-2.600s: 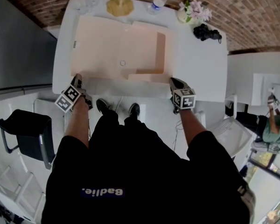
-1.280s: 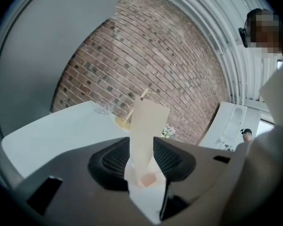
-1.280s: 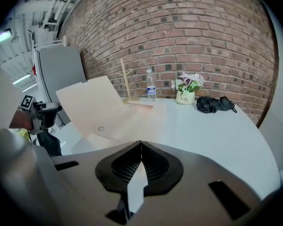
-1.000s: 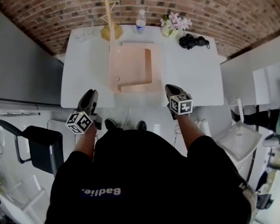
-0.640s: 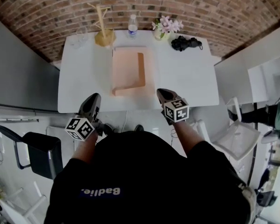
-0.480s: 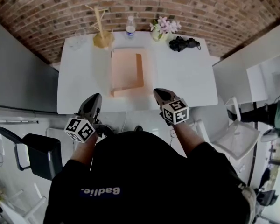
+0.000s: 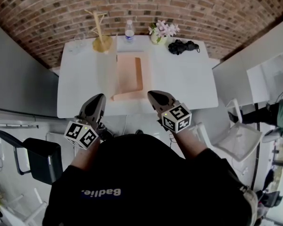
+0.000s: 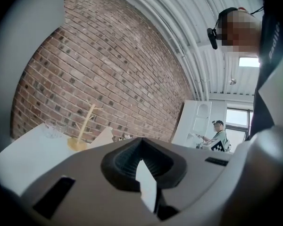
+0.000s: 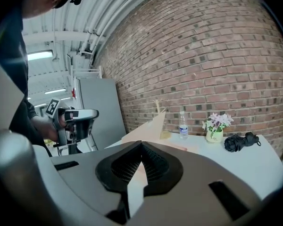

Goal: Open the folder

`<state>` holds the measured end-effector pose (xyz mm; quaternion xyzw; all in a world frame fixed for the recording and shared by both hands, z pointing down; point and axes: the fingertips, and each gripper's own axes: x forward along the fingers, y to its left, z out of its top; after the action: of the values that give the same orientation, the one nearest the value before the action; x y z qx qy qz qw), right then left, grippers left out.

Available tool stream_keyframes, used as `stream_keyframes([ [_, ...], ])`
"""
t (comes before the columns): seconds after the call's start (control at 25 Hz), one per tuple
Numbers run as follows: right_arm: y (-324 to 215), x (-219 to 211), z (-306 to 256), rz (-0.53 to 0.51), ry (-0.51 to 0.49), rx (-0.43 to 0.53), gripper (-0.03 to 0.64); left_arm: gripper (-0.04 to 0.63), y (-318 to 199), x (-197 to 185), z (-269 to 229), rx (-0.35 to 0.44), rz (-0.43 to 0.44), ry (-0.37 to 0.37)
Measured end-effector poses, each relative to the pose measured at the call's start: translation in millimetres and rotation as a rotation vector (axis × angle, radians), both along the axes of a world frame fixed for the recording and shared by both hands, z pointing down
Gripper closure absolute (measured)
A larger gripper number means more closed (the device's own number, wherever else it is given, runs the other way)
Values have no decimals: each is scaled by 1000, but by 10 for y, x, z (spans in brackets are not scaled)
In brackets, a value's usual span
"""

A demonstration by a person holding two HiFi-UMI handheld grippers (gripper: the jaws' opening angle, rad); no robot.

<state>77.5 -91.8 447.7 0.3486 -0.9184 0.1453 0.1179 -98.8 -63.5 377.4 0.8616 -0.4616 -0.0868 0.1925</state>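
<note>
The peach folder [image 7: 130,75] lies in the middle of the white table [image 7: 184,79]. Its left cover [image 9: 150,126] stands tilted up off the table, pale and nearly edge-on in the head view. Both grippers hover at the table's near edge, apart from the folder. My left gripper [image 7: 98,99] is shut with nothing between its jaws, its tips [image 8: 142,147] pointing level at the brick wall. My right gripper [image 7: 152,96] looks shut as well, its tips [image 9: 141,147] aimed slightly down toward the folder. The right gripper view also shows the left gripper [image 9: 74,120] in a hand.
Along the table's far edge stand a glass [image 7: 77,45], a wooden stand [image 7: 102,40], a water bottle [image 7: 129,32], a flower pot [image 7: 161,32] and a black bundle [image 7: 181,46]. A black chair [image 7: 35,157] is at left, a white chair [image 7: 238,138] at right.
Both grippers have risen and pulled back from the table's front edge. The folder's left cover, flat on the table at first, now stands up. The table looks smaller and farther off.
</note>
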Motion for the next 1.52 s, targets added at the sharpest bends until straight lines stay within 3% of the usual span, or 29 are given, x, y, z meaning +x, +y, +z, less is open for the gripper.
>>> stream_keyframes([
  [0.56,122,-105,-161,-32,-36,15,588,592,94,151,-8,-1,49,9],
  [1.52,251,-313,-411,-104,-53,48,588,592,218,336,-51,9,120,-40],
])
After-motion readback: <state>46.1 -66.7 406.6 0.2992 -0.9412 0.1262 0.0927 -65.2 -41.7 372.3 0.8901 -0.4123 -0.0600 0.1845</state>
